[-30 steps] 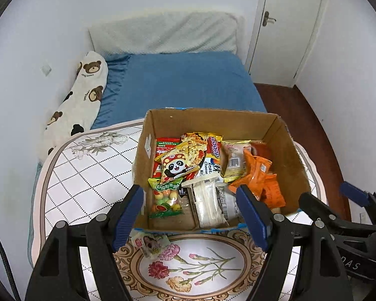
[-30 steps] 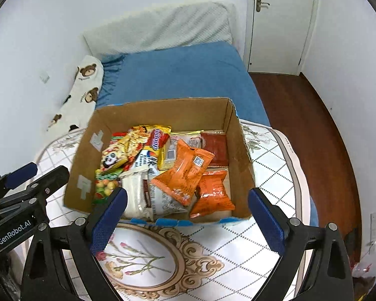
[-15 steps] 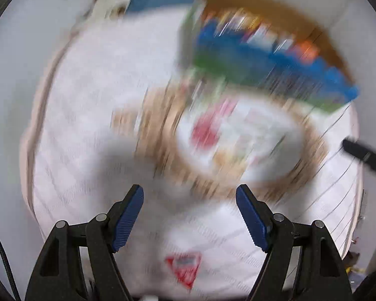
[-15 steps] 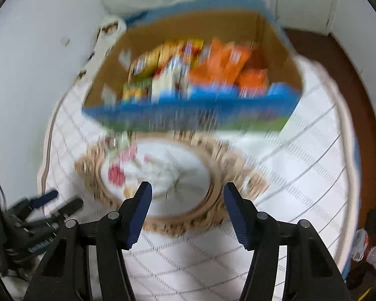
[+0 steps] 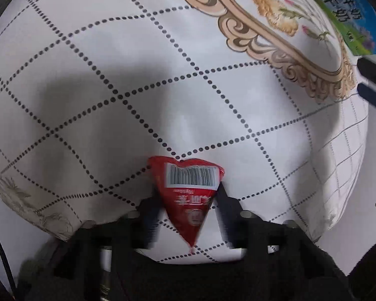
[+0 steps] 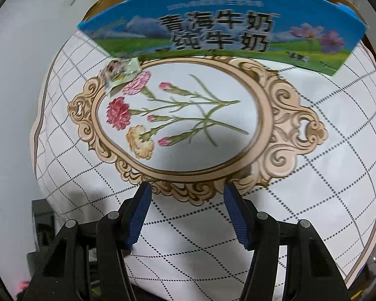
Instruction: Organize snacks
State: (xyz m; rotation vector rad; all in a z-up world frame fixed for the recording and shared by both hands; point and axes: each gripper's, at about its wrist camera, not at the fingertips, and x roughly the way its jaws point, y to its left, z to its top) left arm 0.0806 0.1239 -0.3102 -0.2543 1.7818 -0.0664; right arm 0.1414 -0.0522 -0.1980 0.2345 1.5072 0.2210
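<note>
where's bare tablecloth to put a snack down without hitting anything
Free: the flower oval in the middle of the tablecloth, bordered by the milk carton box behind and the right tongs in front. Also the dotted grid beyond the red triangular packet. Crowded: the oval's left rim, where a small green packet lies against the box, and the box itself.

The left hand-held gripper [image 5: 186,200] is smeared by blur, its pads hard to make out beside the red triangular packet [image 5: 188,195]; the milk carton box [image 6: 223,32] is cut off by the right view's top edge, its contents hidden; a small snack packet [image 6: 120,71] beside it is too blurred to read.
</note>
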